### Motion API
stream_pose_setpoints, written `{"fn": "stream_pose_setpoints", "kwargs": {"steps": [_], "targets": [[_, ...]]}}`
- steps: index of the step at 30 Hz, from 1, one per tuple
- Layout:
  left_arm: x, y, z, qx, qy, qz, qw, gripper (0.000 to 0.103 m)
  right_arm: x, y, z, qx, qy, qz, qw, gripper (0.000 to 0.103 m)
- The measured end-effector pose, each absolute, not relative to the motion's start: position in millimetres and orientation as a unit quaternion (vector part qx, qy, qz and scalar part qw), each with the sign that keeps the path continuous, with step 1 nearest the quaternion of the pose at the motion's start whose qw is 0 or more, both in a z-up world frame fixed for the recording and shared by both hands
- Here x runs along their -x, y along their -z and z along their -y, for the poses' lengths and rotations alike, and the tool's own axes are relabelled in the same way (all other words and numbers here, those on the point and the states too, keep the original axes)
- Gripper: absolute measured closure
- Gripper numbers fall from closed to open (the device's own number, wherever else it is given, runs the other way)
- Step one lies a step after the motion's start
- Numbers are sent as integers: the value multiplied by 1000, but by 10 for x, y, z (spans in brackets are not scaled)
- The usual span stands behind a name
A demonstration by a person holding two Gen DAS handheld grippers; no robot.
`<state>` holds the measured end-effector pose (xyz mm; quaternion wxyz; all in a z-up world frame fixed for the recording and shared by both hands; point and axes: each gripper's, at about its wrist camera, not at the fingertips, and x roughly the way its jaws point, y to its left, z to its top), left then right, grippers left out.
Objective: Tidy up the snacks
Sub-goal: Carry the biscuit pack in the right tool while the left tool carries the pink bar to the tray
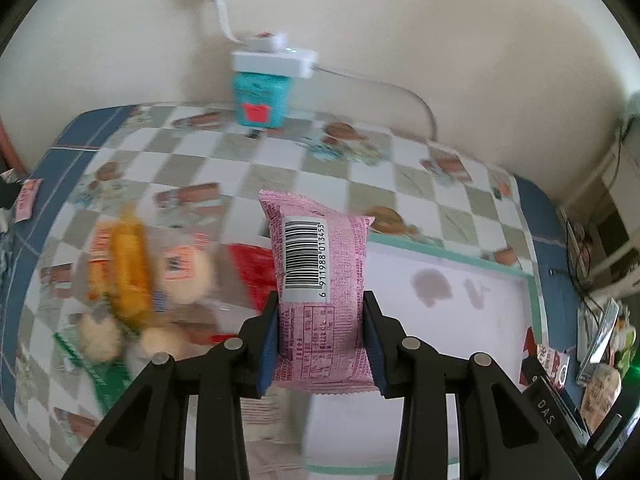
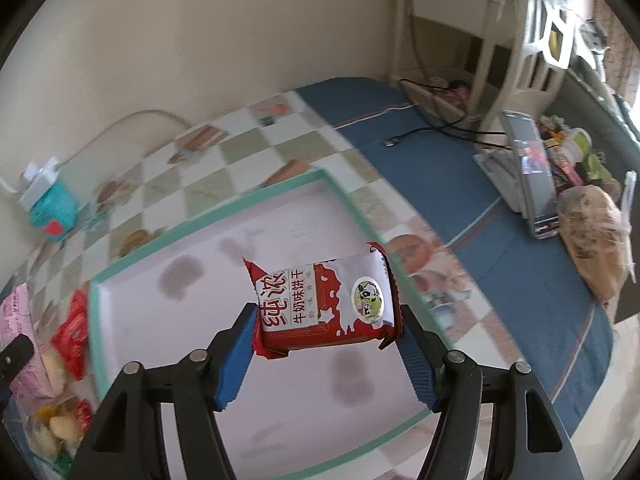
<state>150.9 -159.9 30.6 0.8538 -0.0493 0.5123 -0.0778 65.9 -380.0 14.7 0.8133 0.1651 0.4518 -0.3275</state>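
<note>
The left tool [image 1: 322, 332] pinches a pink snack packet [image 1: 320, 280]; the right tool [image 2: 326, 344] clamps a red milk-biscuit packet [image 2: 324, 304] above the teal-rimmed tray [image 2: 208, 216]. Slick wrappers could slip out, landing on the counter [image 2: 240, 152].

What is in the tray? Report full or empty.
Empty: the tray shows only bare stained floor; the red packet is clamped above it.

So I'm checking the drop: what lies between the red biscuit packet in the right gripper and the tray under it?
Nothing. In the right wrist view the red biscuit packet hangs over the tray's bare floor, which shows only dark stains.
</note>
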Motion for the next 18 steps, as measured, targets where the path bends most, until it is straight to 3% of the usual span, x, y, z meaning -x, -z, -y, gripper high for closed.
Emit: {"fn": "stream_pose_setpoints", "kwargs": {"steps": [18], "targets": [[-1759, 120, 2247, 32, 105, -541, 834, 60, -800, 177, 4007, -168, 335, -475, 796, 32]]}}
